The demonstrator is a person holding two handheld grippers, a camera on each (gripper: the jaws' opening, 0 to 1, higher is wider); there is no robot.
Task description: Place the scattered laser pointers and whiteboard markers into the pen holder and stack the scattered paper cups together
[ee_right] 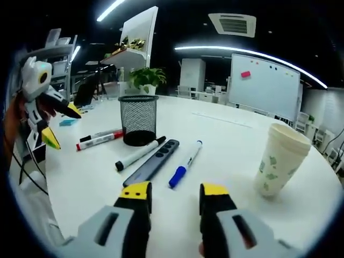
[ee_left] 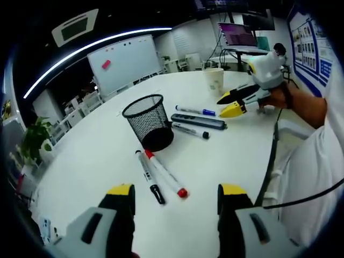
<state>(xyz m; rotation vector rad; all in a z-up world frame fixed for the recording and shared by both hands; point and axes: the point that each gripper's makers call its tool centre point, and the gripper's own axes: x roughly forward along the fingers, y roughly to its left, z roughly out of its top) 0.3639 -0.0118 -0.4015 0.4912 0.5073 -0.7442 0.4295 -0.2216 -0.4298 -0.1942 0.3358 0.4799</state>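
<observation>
left gripper (ee_left: 176, 196): jaws apart, nothing between them, low over the white round table (ee_left: 97, 161).
right gripper (ee_right: 174, 196): jaws parted, empty, hovering over the table; seen from the left gripper view (ee_left: 232, 102) it sits far right with its yellow tips spread.
near the left gripper: black-capped marker (ee_left: 150, 177) and red-capped marker (ee_left: 165, 174) lie side by side, touching or nearly so, just in front of the pen holder.
near the right gripper: blue-capped marker (ee_right: 185, 164), dark grey laser pointer (ee_right: 152, 161) and a second black-capped marker (ee_right: 140, 153) lie in a loose fan, close together, on the table.
pen holder (ee_left: 148, 122): black mesh cup, upright, mid table, nothing visible sticking out of it; the two groups of pens lie on opposite sides of it.
paper cups (ee_right: 280, 159): short stack, white with green print, upright, to the right of the blue-capped marker, well apart from the holder.
background: whiteboard (ee_right: 263, 86) with a pink note, potted plant (ee_right: 146, 78) past the table edge.
person: a hand (ee_left: 279, 97) holds the right gripper.
</observation>
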